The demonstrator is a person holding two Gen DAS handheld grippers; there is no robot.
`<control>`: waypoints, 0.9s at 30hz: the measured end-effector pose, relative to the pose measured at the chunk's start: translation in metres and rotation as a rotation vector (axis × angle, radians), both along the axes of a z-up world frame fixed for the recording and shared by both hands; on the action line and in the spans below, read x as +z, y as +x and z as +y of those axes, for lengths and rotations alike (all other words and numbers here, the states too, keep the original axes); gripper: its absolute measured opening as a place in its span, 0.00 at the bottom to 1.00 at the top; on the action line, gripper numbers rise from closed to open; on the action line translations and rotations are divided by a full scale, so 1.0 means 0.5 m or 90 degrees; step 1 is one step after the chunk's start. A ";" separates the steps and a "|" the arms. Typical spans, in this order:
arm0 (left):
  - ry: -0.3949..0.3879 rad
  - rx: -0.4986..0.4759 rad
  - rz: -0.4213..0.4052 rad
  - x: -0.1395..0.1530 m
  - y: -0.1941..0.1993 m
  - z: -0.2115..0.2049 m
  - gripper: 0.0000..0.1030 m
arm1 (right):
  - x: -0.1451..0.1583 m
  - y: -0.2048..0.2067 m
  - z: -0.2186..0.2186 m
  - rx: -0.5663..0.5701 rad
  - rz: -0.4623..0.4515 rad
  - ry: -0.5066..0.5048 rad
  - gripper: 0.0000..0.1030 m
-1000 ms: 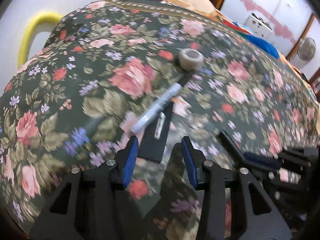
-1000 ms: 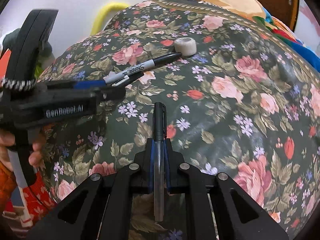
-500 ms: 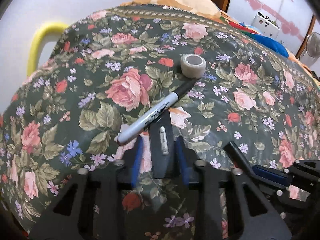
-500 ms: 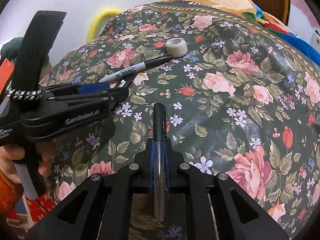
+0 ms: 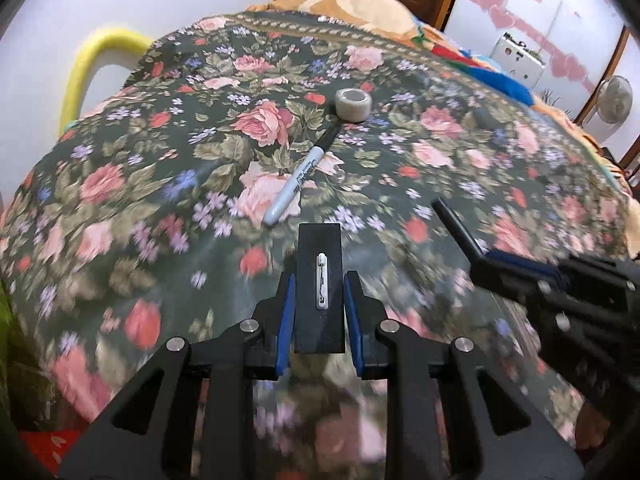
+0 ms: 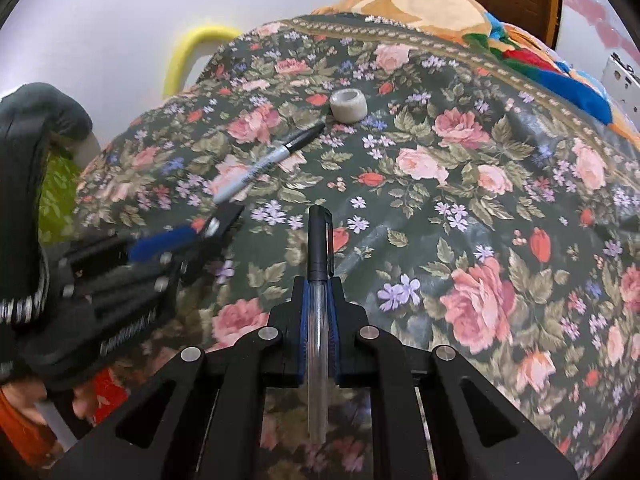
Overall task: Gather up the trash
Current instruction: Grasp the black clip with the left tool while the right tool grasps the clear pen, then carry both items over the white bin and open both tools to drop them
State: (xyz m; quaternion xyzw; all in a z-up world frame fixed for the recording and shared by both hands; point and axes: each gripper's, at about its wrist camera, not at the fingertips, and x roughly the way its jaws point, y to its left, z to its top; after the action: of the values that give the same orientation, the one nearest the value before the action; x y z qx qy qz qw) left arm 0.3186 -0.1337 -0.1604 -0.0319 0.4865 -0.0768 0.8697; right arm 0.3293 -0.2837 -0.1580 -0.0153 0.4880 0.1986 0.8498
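My left gripper (image 5: pixel 319 280) is shut on a flat black badge with a silver pin (image 5: pixel 321 280) and holds it above the floral bedspread (image 5: pixel 440 152). My right gripper (image 6: pixel 318 284) is shut on a black-capped ballpoint pen (image 6: pixel 319 248) that points forward. A grey Sharpie marker (image 5: pixel 302 176) lies on the bedspread ahead of the left gripper, also in the right wrist view (image 6: pixel 264 168). A grey roll of tape (image 5: pixel 353 105) stands just beyond the marker's tip, also in the right wrist view (image 6: pixel 348 105).
A yellow padded bar (image 5: pixel 86 68) curves at the bed's far left edge by the white wall. Orange and blue bedding (image 5: pixel 360 4) is piled at the far end. The right gripper (image 5: pixel 540 276) shows at the right of the left wrist view.
My left gripper closed on the black badge, lifted it off the bedspread and drew back from the marker. The right gripper kept hold of the pen.
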 end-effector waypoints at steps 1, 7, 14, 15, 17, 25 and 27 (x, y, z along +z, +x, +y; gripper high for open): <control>-0.003 0.000 -0.004 0.011 -0.015 0.002 0.23 | 0.011 -0.008 0.003 0.000 -0.005 -0.001 0.08; -0.017 0.016 -0.039 0.097 -0.096 0.030 0.23 | 0.083 -0.063 0.031 0.009 -0.034 0.006 0.08; -0.011 0.053 -0.094 0.194 -0.208 0.092 0.23 | 0.161 -0.143 0.086 0.037 -0.072 0.010 0.08; -0.011 0.056 -0.099 0.204 -0.221 0.102 0.23 | 0.170 -0.157 0.098 0.042 -0.076 0.011 0.08; -0.008 0.067 -0.110 0.222 -0.252 0.126 0.23 | 0.181 -0.177 0.118 0.052 -0.081 0.014 0.08; -0.003 0.128 -0.136 0.267 -0.382 0.252 0.23 | 0.207 -0.271 0.234 0.117 -0.091 0.021 0.08; 0.000 0.144 -0.137 0.266 -0.410 0.284 0.23 | 0.203 -0.293 0.269 0.136 -0.087 0.023 0.08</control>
State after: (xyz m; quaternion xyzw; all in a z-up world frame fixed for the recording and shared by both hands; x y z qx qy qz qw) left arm 0.1134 0.0081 -0.0274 -0.0784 0.3840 0.0186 0.9198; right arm 0.1827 -0.1490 -0.0565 -0.0658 0.4212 0.2953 0.8550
